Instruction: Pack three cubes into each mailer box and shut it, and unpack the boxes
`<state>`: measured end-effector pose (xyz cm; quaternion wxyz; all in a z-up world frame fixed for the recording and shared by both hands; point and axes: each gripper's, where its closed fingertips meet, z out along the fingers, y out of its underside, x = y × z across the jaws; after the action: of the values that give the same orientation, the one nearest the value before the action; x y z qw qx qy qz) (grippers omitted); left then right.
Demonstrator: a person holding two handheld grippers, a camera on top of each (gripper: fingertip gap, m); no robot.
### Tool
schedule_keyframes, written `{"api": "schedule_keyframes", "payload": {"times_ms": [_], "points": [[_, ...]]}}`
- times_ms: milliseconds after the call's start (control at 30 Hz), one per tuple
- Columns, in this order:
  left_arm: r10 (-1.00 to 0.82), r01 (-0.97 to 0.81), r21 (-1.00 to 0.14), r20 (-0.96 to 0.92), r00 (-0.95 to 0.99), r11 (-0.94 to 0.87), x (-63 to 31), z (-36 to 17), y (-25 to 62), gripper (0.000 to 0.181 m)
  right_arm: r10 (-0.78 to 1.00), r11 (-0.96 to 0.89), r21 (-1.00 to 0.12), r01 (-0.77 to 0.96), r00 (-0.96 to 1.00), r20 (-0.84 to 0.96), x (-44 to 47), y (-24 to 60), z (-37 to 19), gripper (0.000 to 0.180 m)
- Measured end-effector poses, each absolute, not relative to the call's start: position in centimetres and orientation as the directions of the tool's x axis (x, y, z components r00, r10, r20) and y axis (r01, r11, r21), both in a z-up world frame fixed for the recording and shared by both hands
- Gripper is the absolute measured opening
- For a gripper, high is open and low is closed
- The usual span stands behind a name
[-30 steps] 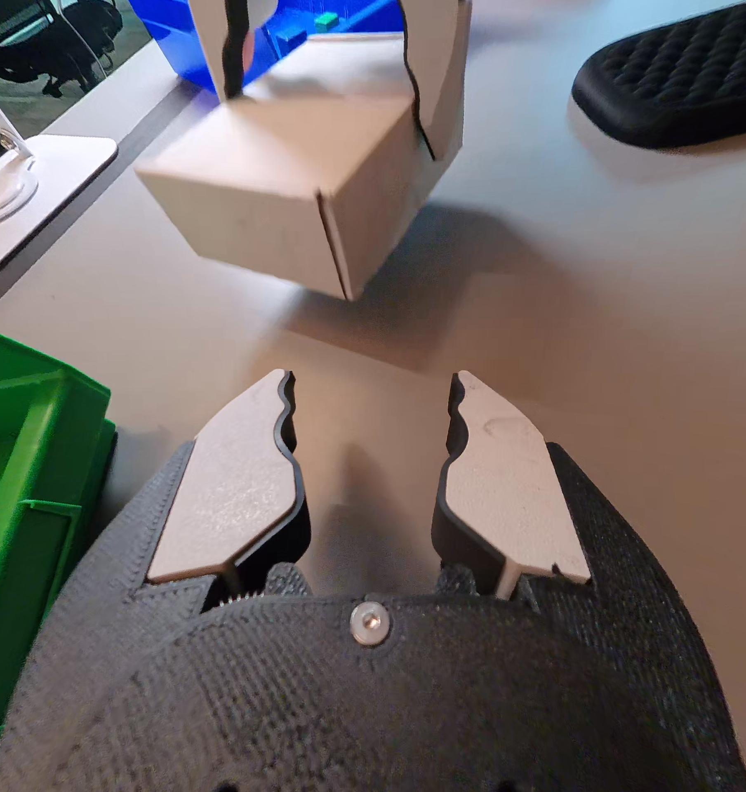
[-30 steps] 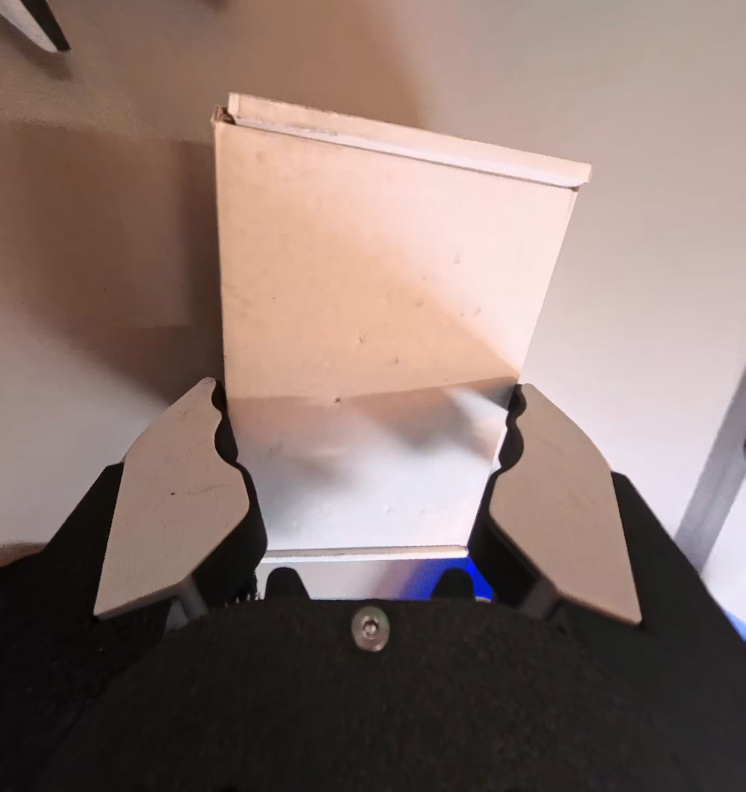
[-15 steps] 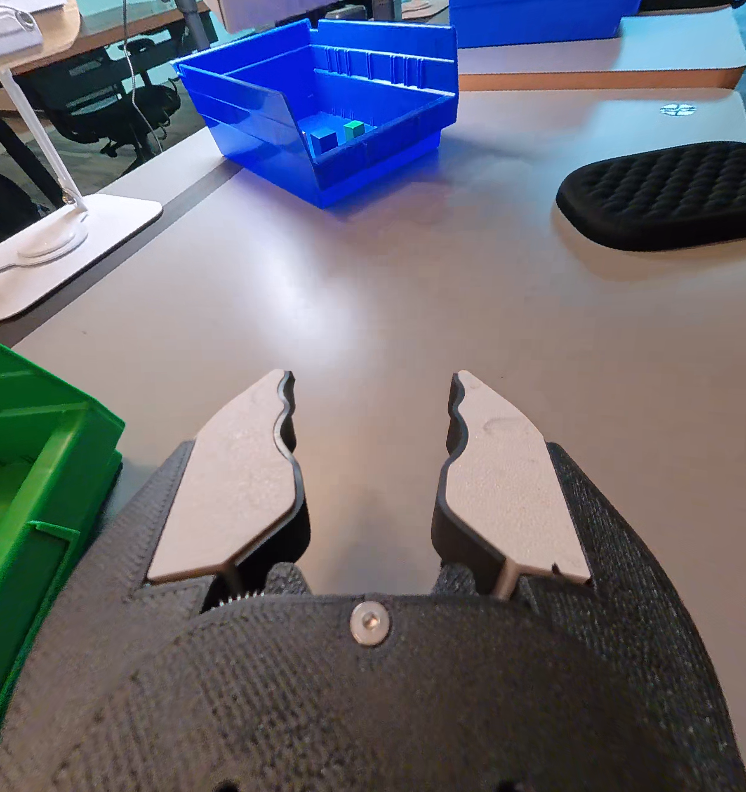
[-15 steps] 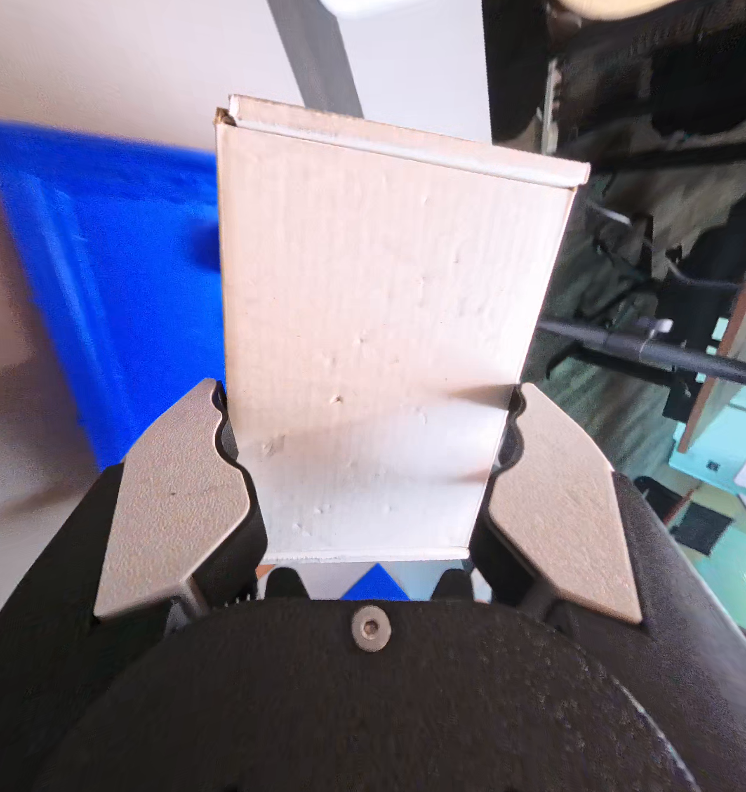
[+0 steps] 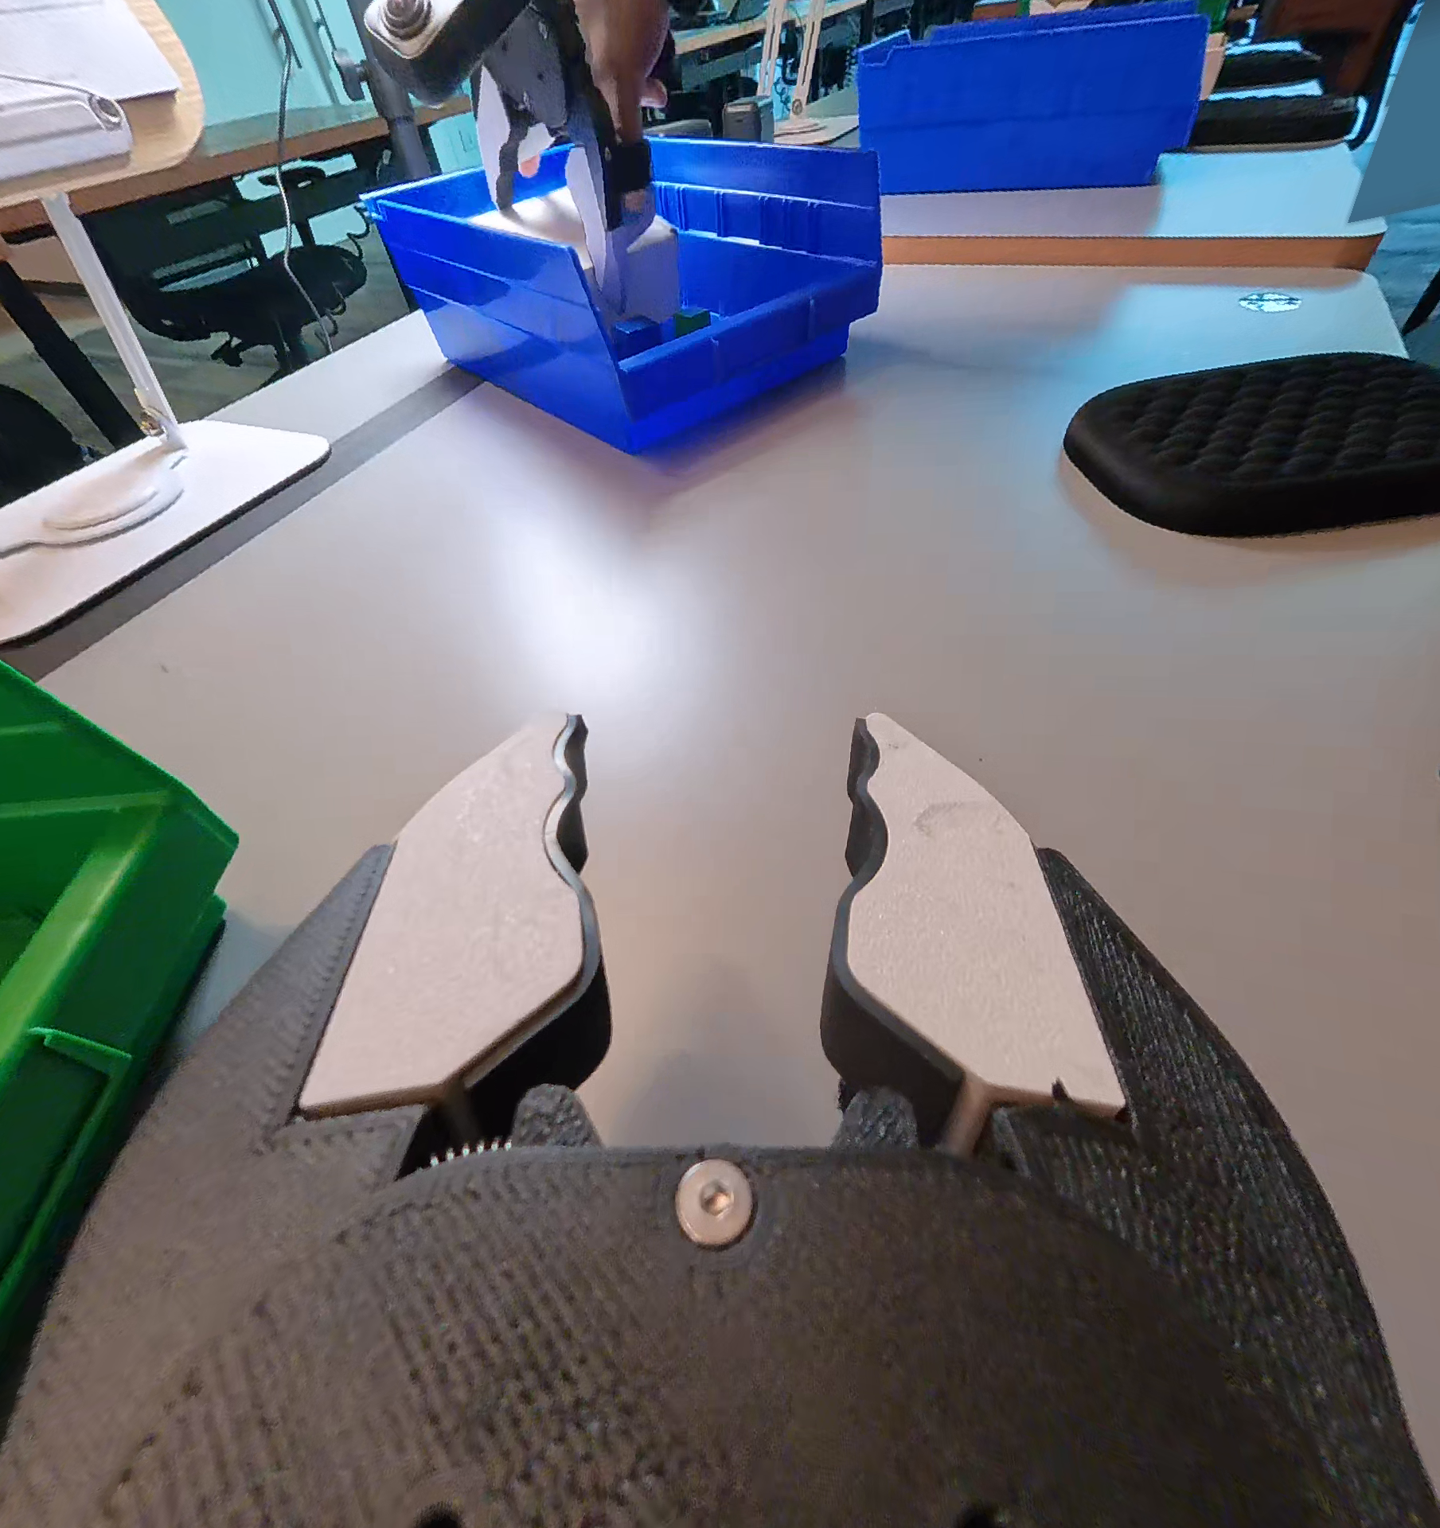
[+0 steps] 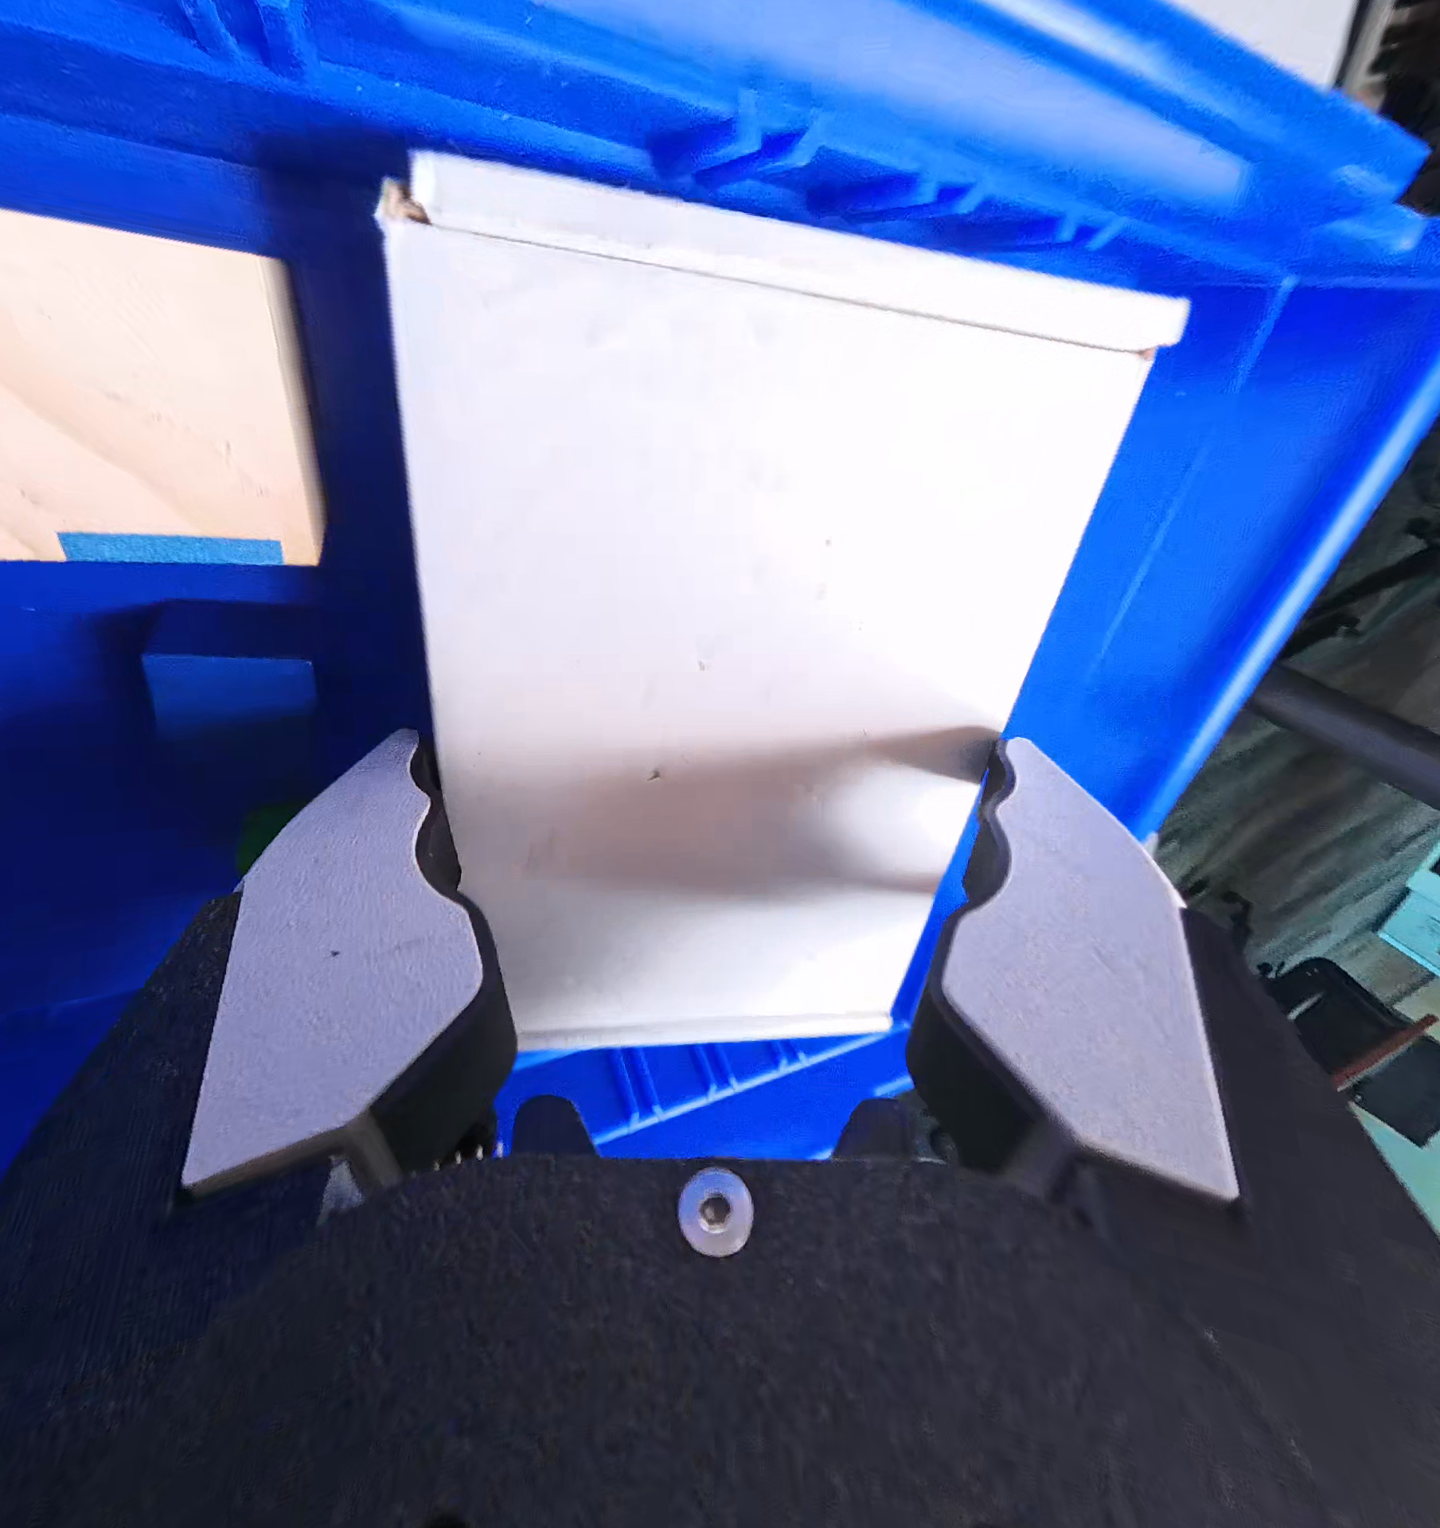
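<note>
Hanging inside the blue bin (image 6: 1196, 513), the white box (image 6: 741, 579) is clamped at its near end by the right gripper (image 6: 712, 893); its top face is dented beside one finger. A harder squeeze could crush the card or spring the lid. Loose cubes (image 5: 658, 331) lie under it, so it may land tilted. The left gripper (image 5: 716, 827) waits spread and empty over the table (image 5: 782, 579), beside a green bin (image 5: 79, 909).

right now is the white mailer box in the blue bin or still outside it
In. The mailer box, clamped in the right gripper, sits between the blue bin walls; whether it touches the floor: cannot tell.
</note>
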<state>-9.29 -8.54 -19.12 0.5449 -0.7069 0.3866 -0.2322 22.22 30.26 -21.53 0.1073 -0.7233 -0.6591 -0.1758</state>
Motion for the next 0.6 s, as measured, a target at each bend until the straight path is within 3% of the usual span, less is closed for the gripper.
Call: {"api": "schedule_keyframes", "payload": {"times_ms": [67,233,333,467,600], "points": [[-0.801,-0.29,-0.949,-0.079,0.593,-0.121,-9.3,-19.3,-8.4,0.061,0.923,-0.103,0.089,0.991,0.062,0.38,22.3,30.2,-22.2,0.114],[-0.808,-0.298,-0.946,-0.077,0.584,-0.125,-9.0,-19.6,-8.4,0.06,0.902,-0.134,0.073,0.988,0.091,0.421,22.8,31.1,-21.5,0.118],[-0.807,-0.293,-0.949,-0.083,0.585,-0.115,-9.0,-19.3,-8.5,0.06,0.871,-0.135,0.044,0.99,0.098,0.481,22.6,31.0,-20.0,0.106],[-0.796,-0.27,-0.957,-0.079,0.6,-0.108,-9.3,-18.7,-8.4,0.06,0.879,-0.139,-0.15,0.979,0.192,0.437,19.7,27.3,-17.7,0.102],[-0.765,-0.252,-0.962,-0.087,0.638,-0.101,-10.3,-17.7,-7.9,0.06,0.878,-0.042,-0.463,0.885,0.253,0.406,14.0,20.5,-14.2,0.095]]}}
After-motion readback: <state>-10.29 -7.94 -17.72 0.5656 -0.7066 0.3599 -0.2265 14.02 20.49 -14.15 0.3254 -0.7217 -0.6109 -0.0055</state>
